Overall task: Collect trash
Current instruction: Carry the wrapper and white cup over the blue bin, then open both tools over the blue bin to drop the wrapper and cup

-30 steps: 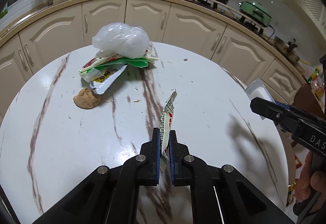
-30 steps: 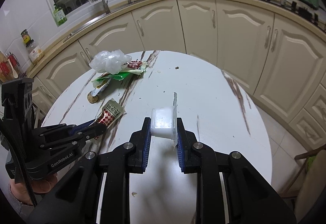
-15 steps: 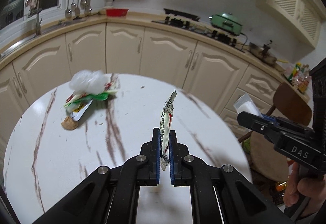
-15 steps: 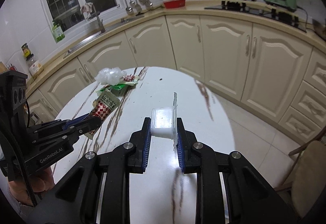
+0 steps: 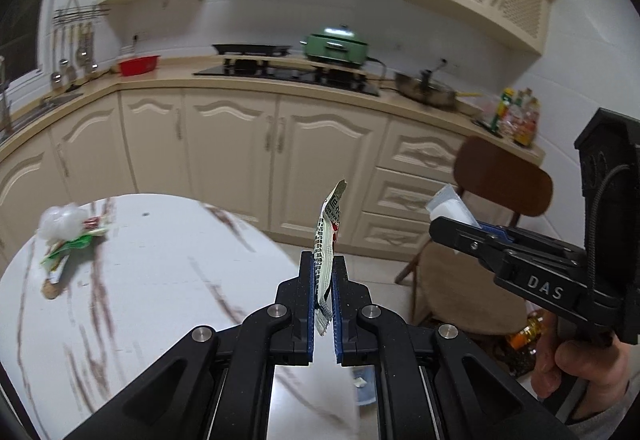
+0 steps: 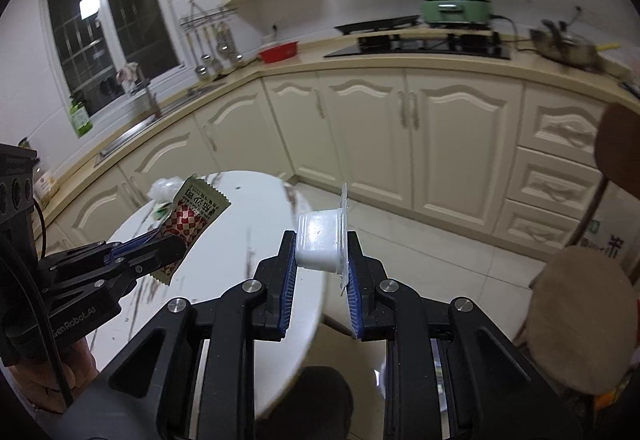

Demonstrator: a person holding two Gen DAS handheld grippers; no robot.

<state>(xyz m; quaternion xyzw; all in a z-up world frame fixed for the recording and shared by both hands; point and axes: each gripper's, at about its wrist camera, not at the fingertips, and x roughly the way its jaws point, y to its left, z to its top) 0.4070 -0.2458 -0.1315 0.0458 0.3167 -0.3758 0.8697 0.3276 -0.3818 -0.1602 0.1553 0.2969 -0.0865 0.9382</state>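
My left gripper (image 5: 323, 270) is shut on a flat printed snack wrapper (image 5: 329, 224), held upright in the air past the table's right edge; the wrapper's red checked face shows in the right wrist view (image 6: 191, 217). My right gripper (image 6: 320, 256) is shut on a small white plastic cup (image 6: 320, 240) with a thin flange, held above the floor beside the table; it also shows in the left wrist view (image 5: 450, 205). A pile of leftover trash (image 5: 68, 236), a clear bag over green wrappers, lies at the far left of the round white marble table (image 5: 160, 280).
A brown crumb lump (image 5: 51, 290) lies by the pile. A wooden chair (image 5: 500, 195) with a beige cushion (image 6: 576, 320) stands to the right of the table. Cream cabinets (image 5: 280, 155) and a counter with a stove run behind. The floor is tiled.
Both grippers have lifted and swung right, away from the table toward the chair side, each still holding its piece. The trash pile now sits far left and lower in view.
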